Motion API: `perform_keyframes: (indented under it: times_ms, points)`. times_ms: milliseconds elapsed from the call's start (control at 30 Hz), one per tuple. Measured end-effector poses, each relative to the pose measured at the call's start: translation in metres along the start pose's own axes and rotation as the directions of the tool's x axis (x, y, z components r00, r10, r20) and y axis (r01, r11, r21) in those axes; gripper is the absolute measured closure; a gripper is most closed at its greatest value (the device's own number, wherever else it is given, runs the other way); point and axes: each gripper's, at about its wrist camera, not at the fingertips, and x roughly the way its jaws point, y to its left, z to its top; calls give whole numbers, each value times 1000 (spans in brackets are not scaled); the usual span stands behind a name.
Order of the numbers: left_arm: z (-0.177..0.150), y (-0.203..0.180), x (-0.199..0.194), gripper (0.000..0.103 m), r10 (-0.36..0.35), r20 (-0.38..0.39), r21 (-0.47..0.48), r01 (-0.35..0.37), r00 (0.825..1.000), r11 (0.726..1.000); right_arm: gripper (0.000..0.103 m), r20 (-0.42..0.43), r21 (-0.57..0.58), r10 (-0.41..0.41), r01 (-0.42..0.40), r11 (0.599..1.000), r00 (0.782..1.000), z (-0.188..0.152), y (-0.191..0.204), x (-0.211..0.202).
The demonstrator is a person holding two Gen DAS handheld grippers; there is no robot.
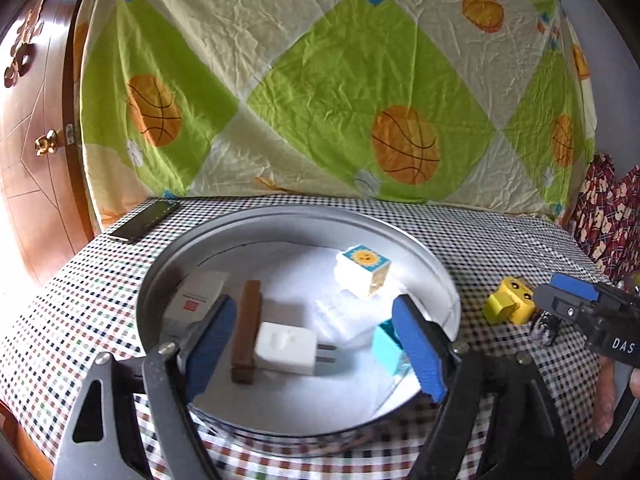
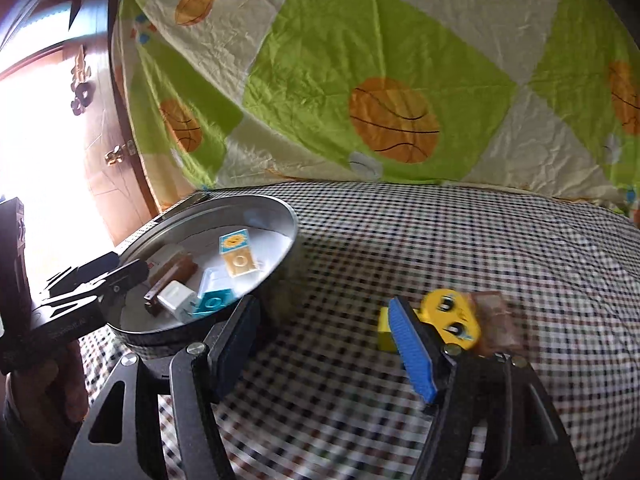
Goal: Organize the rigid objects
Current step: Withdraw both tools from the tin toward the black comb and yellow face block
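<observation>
A round metal pan [image 1: 160,280] holds a white plug adapter [image 1: 286,346], a brown bar [image 1: 248,332], a white block with a sun picture [image 1: 362,270], a teal block [image 1: 386,350] and a white card box [image 1: 196,296]. My left gripper [image 1: 316,346] is open and empty over the pan's near side. A yellow face block [image 1: 510,300] lies on the cloth right of the pan. My right gripper [image 2: 324,344] is open, and its right finger stands in front of the yellow block [image 2: 452,318]. The pan also shows in the right wrist view [image 2: 280,210].
The table wears a checked cloth [image 1: 480,232]. A dark phone [image 1: 144,220] lies at the back left corner. A basketball-print sheet [image 1: 320,80] hangs behind. A wooden door [image 1: 36,140] is at the left. A brownish object [image 2: 496,324] lies behind the yellow block.
</observation>
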Motion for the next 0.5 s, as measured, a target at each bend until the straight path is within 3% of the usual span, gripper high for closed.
perform_keyframes:
  times_ms: [100,200,333,500]
  points:
    - [-5,-29,-3,10,-46,9,12,46,999,999,29,2,20,-96,96,995,995,-11,-32,-15]
    - [-12,-62,1,6,-86,-7,55,86,996,995,26,-21,38,-127,127,991,992,-18,-53,-25]
    - [-21,-91,12,6,-94,-41,99,98,995,990,18,-65,19,-116,117,993,991,-20,-64,-23]
    - [-23,-99,19,6,-83,-62,110,89,995,990,15,-124,-25,-66,64,998,990,-19,-60,-11]
